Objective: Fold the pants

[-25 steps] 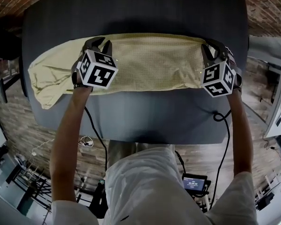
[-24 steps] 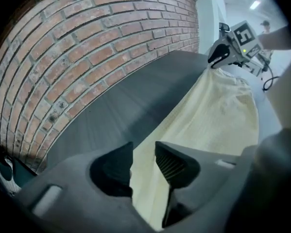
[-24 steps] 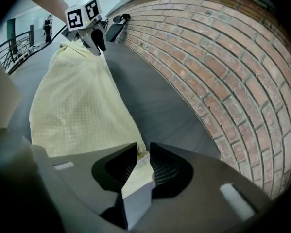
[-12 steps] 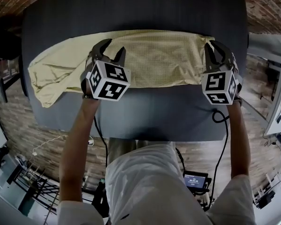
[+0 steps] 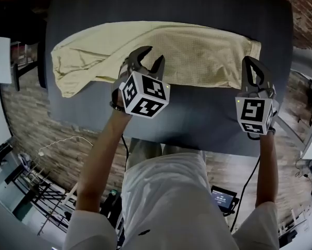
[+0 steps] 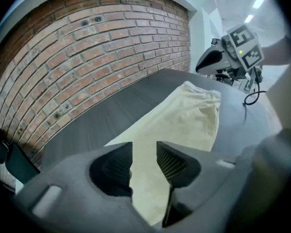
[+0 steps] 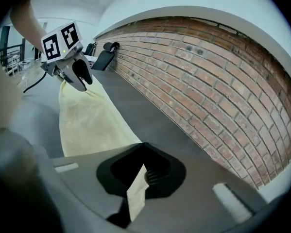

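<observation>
We see pants [image 5: 187, 51] of pale yellow cloth, matt, with a fine dotted weave. The dark table [image 5: 197, 120] looks smooth and matt, and the brick wall [image 6: 87, 57] rough. The left gripper [image 6: 144, 149] has matt dark plastic fingers [image 6: 173, 163] with ribbed pads.

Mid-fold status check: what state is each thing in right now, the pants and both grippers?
pants: folded lengthwise, lying along the table, one end pinched.
left gripper: open, jaws just narrowed a little, cloth showing between them, not pinched.
right gripper: shut on the pants' end.
</observation>
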`<state>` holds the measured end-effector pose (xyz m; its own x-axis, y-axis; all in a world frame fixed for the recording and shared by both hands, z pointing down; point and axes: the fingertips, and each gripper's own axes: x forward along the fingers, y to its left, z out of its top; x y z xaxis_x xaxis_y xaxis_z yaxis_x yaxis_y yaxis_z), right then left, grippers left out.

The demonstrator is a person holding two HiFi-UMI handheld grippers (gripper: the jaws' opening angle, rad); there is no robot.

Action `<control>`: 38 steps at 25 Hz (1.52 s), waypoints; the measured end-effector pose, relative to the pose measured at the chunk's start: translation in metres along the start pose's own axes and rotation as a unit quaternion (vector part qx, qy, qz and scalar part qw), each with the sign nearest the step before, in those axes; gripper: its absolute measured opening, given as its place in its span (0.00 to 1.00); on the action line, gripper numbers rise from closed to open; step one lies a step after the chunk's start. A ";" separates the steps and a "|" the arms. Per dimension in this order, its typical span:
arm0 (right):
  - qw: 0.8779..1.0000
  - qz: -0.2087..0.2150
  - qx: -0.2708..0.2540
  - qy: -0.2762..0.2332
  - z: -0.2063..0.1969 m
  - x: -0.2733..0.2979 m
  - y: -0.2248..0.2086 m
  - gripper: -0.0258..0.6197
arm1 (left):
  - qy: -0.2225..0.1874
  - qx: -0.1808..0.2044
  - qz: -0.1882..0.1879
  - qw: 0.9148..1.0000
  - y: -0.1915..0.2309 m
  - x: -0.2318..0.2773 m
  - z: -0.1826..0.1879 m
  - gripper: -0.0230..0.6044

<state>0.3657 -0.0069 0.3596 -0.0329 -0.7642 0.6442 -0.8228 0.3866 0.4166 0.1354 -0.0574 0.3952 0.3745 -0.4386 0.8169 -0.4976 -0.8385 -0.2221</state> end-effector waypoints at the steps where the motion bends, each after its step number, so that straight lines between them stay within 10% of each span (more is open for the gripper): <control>1: 1.000 0.004 -0.002 -0.007 0.004 -0.005 0.006 0.05 | -0.001 -0.004 0.001 1.000 -0.002 -0.005 -0.004 0.29; 23: 0.990 0.112 -0.050 -0.069 0.146 -0.029 0.194 0.05 | 0.002 -0.139 0.032 0.990 0.032 -0.112 -0.184 0.15; 38: 0.987 0.136 -0.067 -0.049 0.228 -0.011 0.307 0.05 | 0.006 -0.154 0.025 0.988 0.110 -0.133 -0.287 0.15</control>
<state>-0.0164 0.0022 0.3342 -0.3029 -0.6665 0.6812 -0.6940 0.6441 0.3217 -0.1938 0.0013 0.4144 0.3348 -0.4718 0.8157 -0.7309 -0.6763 -0.0912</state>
